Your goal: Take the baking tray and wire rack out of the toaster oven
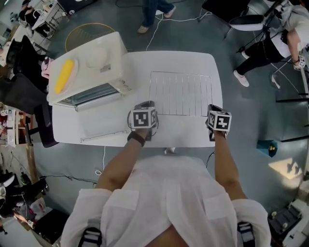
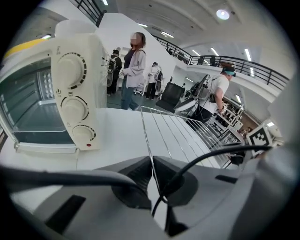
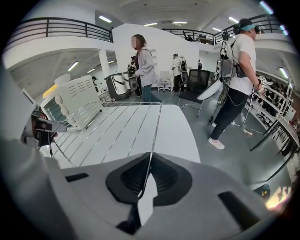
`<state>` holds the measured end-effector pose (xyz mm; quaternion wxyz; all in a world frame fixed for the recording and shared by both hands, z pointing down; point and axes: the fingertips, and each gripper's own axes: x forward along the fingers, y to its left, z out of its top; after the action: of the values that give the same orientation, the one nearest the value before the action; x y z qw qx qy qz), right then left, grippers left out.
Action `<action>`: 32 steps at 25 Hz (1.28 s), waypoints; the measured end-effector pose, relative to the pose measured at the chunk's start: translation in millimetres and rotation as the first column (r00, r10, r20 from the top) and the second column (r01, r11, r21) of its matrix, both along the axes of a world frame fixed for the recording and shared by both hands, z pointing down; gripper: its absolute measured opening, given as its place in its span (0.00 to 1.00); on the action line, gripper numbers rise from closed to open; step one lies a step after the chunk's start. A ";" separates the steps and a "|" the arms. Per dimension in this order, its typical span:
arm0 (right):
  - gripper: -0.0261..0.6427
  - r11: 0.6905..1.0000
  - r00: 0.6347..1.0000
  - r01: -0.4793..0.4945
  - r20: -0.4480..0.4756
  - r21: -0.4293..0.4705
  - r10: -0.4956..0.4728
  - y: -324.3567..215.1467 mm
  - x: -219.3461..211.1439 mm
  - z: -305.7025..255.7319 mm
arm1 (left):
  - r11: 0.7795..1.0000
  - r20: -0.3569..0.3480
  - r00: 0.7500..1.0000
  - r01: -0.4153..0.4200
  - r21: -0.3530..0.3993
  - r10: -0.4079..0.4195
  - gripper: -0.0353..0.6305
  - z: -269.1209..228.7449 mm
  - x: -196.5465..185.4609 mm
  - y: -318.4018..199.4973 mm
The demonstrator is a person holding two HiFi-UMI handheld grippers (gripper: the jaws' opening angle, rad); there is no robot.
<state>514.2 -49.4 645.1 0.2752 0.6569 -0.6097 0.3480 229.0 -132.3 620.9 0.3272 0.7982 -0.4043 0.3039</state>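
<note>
The wire rack hangs level just above the white table, right of the cream toaster oven. My left gripper is shut on the rack's near left corner, and my right gripper is shut on its near right corner. In the left gripper view a rack wire runs between the closed pads of the left gripper, with the oven and its knobs close at the left. In the right gripper view the rack's side wire is pinched by the right gripper. I see no baking tray.
A yellow item on a plate lies on top of the oven. A thin pale bar lies on the table in front of the oven's glass front. People stand beyond the table and at the right. Chairs stand around the table.
</note>
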 end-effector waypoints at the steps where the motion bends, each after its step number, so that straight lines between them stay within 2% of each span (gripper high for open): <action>1: 0.05 1.000 1.000 0.003 0.003 -0.004 -0.003 -6.9 4.2 4.3 | 1.000 0.000 1.000 0.014 -0.007 -0.014 0.07 4.0 3.8 -6.0; 5: 0.05 1.000 1.000 0.021 0.005 -0.018 -0.021 -37.4 19.4 20.3 | 0.998 0.017 0.998 0.054 -0.026 -0.053 0.07 19.6 17.1 -31.4; 13: 0.05 0.998 0.999 0.051 0.016 -0.043 -0.051 -85.3 37.0 51.3 | 0.997 0.068 0.997 0.050 -0.056 -0.046 0.07 63.7 30.6 -71.0; 22: 0.05 0.996 0.998 0.041 0.052 -0.083 -0.037 -126.7 46.9 77.5 | 0.994 0.112 0.993 0.043 -0.101 -0.031 0.07 93.2 41.9 -118.6; 32: 0.05 0.995 0.997 0.026 0.081 -0.099 -0.018 -154.3 59.4 90.5 | 0.987 0.130 0.991 0.041 -0.155 -0.021 0.07 113.6 55.4 -148.5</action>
<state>573.6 -203.7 735.6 0.2870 0.6211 -0.6093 0.4008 284.4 -280.7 734.5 0.3673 0.7425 -0.4115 0.3801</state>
